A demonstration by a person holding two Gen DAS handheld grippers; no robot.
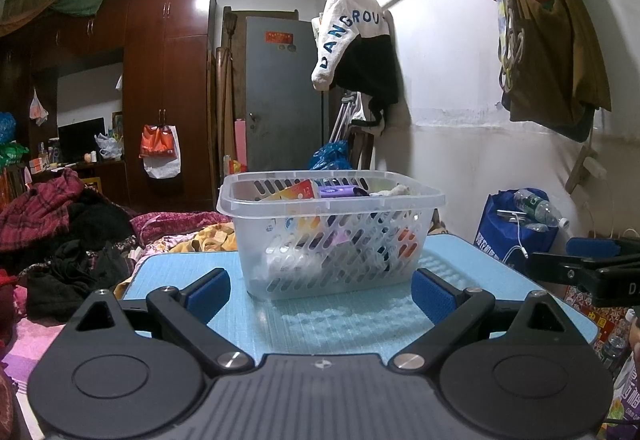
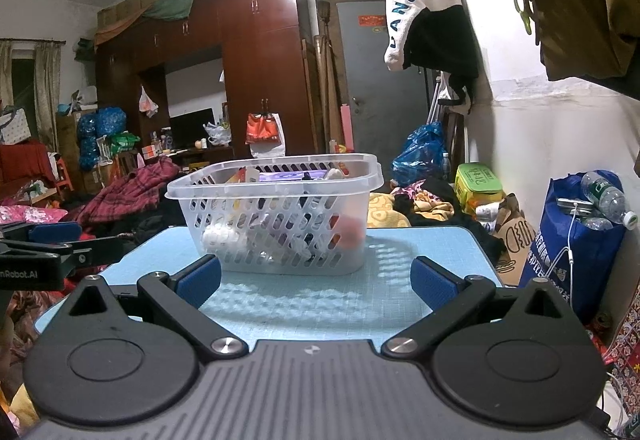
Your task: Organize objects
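- Both grippers sat nearest the cameras, short of the basket: the left gripper [image 1: 322, 290] and the right gripper [image 2: 316, 280] each had its blue pads spread wide, with nothing between them.
- Under the basket, the pale blue table [image 1: 360, 316] carried only that basket; no loose item showed on its bare surface.
- Dead ahead of the left jaws stood the clear slotted basket [image 1: 328, 236], upright, its long axis running across the view; from the right wrist it lay ahead and a little left [image 2: 280, 215].
- By my judgement the left gripper was better lined up with the basket, though neither touched it.
- Inside the basket, a purple item [image 1: 344, 192] and an orange packet [image 1: 296, 192] peeked over the rim; the rest was blurred by the slotted wall and could not be identified.
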